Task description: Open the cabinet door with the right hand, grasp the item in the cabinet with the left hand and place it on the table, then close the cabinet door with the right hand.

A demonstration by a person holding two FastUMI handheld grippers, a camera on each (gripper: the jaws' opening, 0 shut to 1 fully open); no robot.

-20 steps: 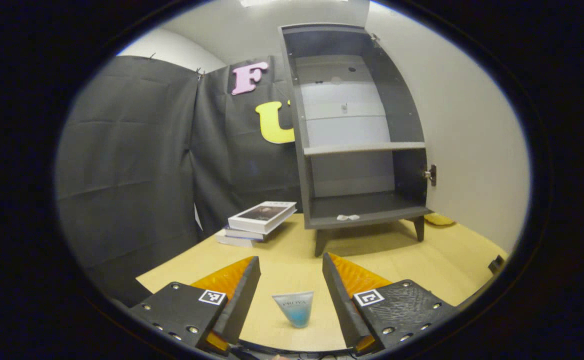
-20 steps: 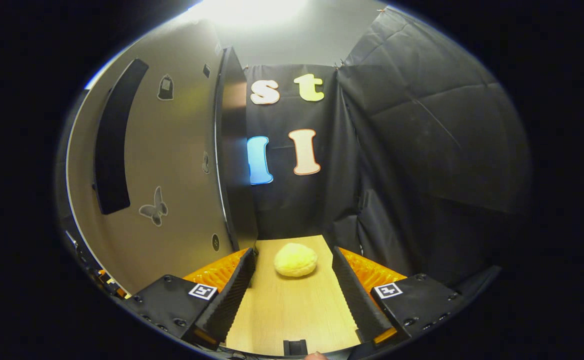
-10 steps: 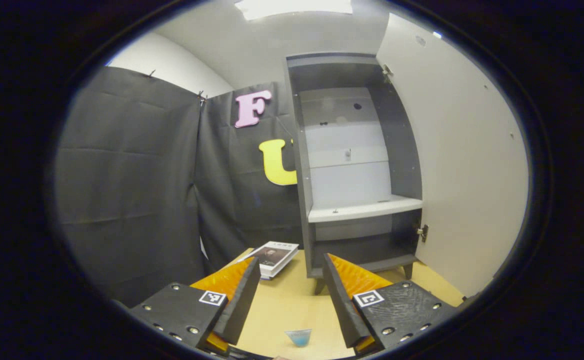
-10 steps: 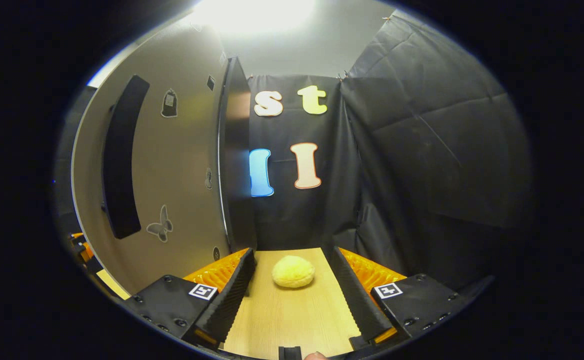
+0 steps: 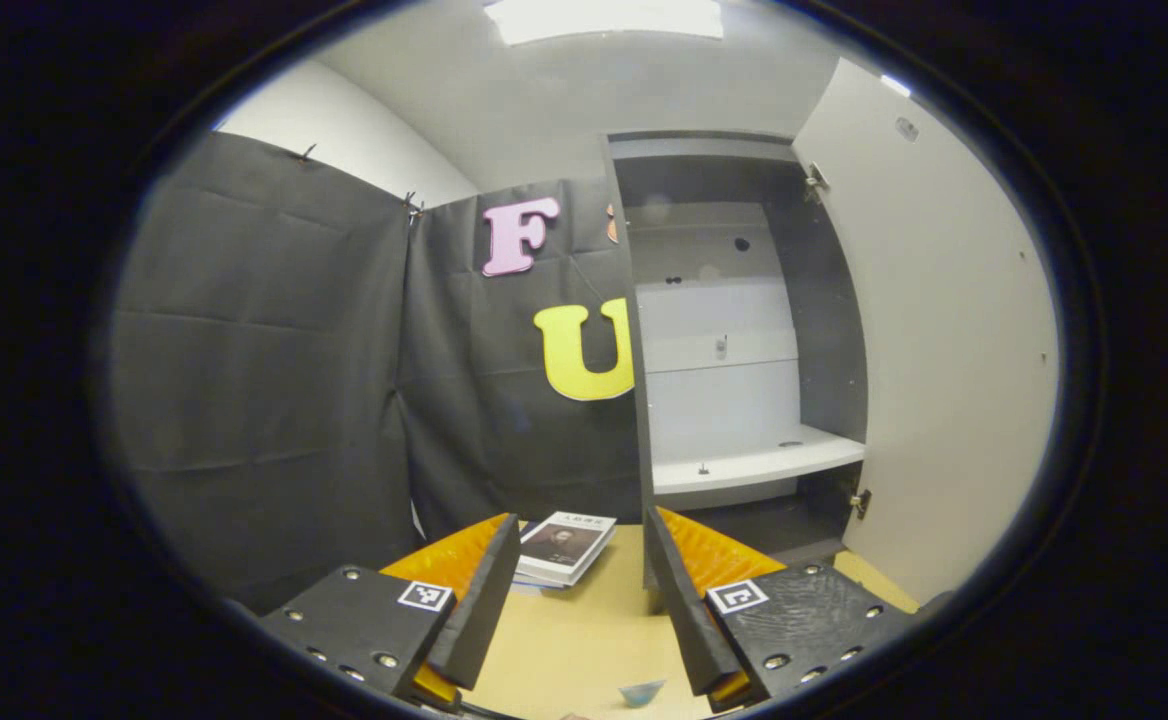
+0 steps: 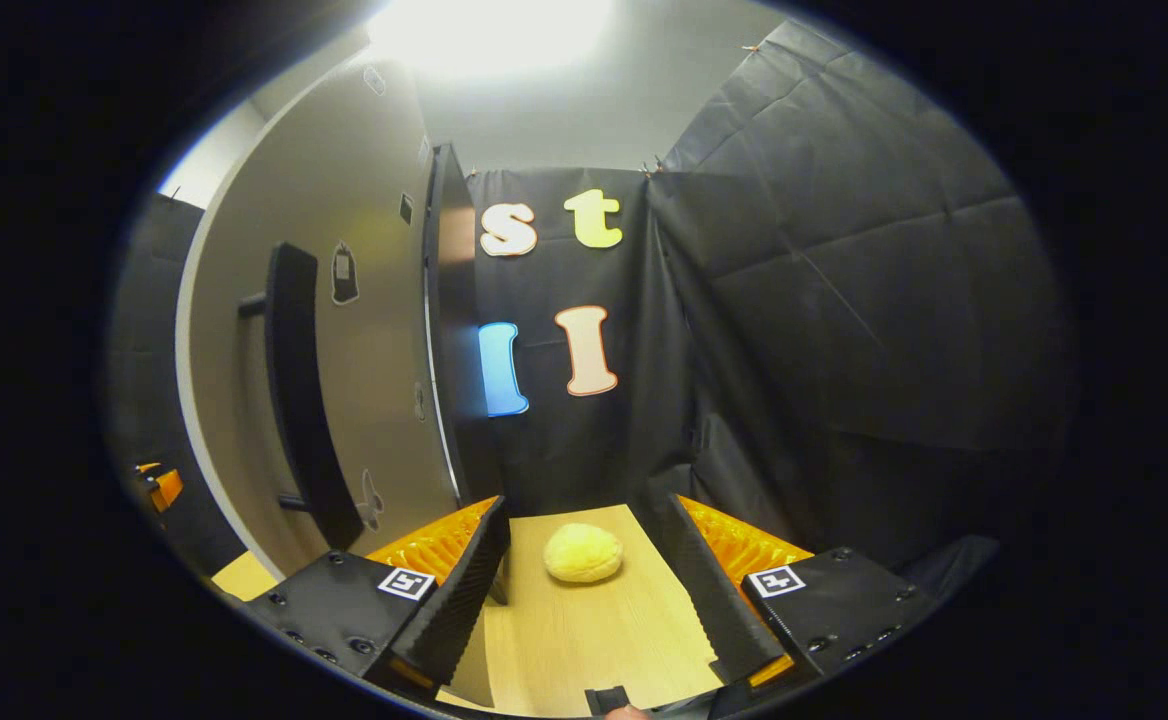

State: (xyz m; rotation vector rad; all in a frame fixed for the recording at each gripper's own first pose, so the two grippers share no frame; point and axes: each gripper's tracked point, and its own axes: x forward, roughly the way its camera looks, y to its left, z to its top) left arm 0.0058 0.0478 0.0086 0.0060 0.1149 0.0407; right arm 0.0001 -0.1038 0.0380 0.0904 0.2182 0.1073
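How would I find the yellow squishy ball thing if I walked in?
Find the tall cabinet door with the long dark handle, swung open over the wooden table. On the table beside it, near the black cloth, lies the round ball, the sole pale yellow, soft-looking lump there.

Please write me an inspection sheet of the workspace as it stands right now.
Surface: light wooden table, bare between the fingers.
Job's things: cabinet shelves bare; cabinet door swung open; small blue tube lies on the table at the left gripper view's bottom edge.
Clutter: stack of books beside the cabinet; yellow round object on the table in the right gripper view.
Grippers: left gripper open, holding nothing; right gripper open, near the door's dark handle.
Cables: nothing seen.
Surroundings: black cloth wall, white wall, ceiling light.
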